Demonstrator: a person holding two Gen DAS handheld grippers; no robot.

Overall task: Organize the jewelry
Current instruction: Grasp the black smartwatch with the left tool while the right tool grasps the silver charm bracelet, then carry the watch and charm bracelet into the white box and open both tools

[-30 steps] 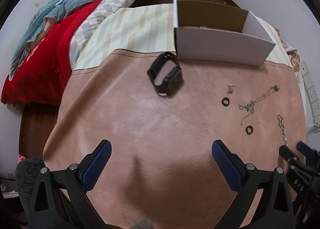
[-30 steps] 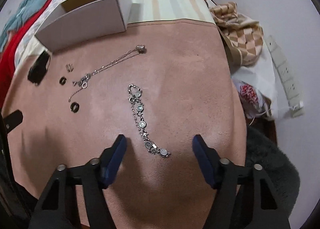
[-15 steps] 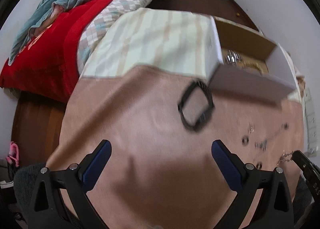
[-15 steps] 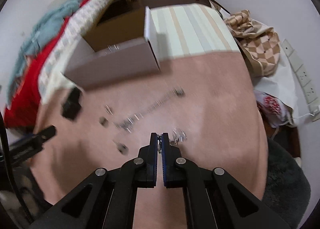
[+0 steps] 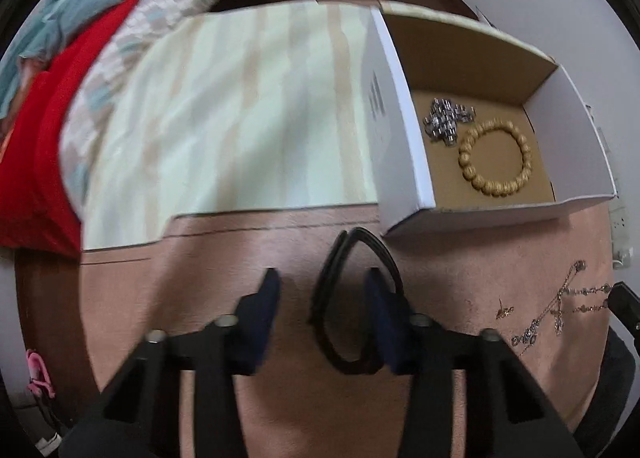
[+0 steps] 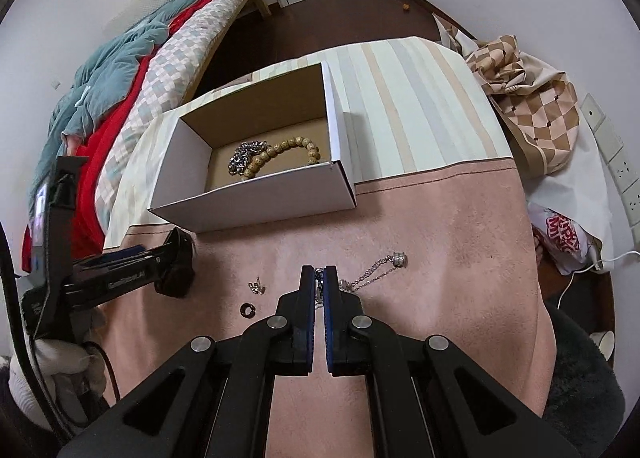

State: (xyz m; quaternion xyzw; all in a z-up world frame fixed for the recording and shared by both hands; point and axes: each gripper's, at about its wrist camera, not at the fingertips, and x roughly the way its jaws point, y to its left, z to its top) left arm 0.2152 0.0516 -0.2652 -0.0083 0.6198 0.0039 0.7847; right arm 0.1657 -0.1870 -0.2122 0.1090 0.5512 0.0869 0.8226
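Cardboard box [image 6: 256, 202], white outside and brown inside, stands open in the upper middle of the right wrist view, on the desk [image 6: 460, 226] where the striped cloth meets the pink cover. Inside it lie a wooden bead bracelet [image 5: 495, 156] and a heap of silver metal links [image 5: 448, 121], touching each other near the left wall of the box.

The left gripper [image 5: 320, 298] points steeply down at the pink cover, in the lower middle of its view, just below the near corner of the box. Its jaws have just been closing and now stand narrow around a black watch [image 5: 352, 298]; the strap loop sits against the right finger, but whether both pads press on it I cannot tell.

The right gripper [image 6: 319, 278] also tilts downward, in the lower centre of its view. Its jaws are closed together on a thin silver chain bracelet [image 6: 320, 294], which hangs between the tips.

A silver necklace [image 6: 376, 272] lies on the pink cover just right of these tips. A small dark ring [image 6: 247, 310] and a pair of small earrings [image 6: 257, 285] lie to the left.
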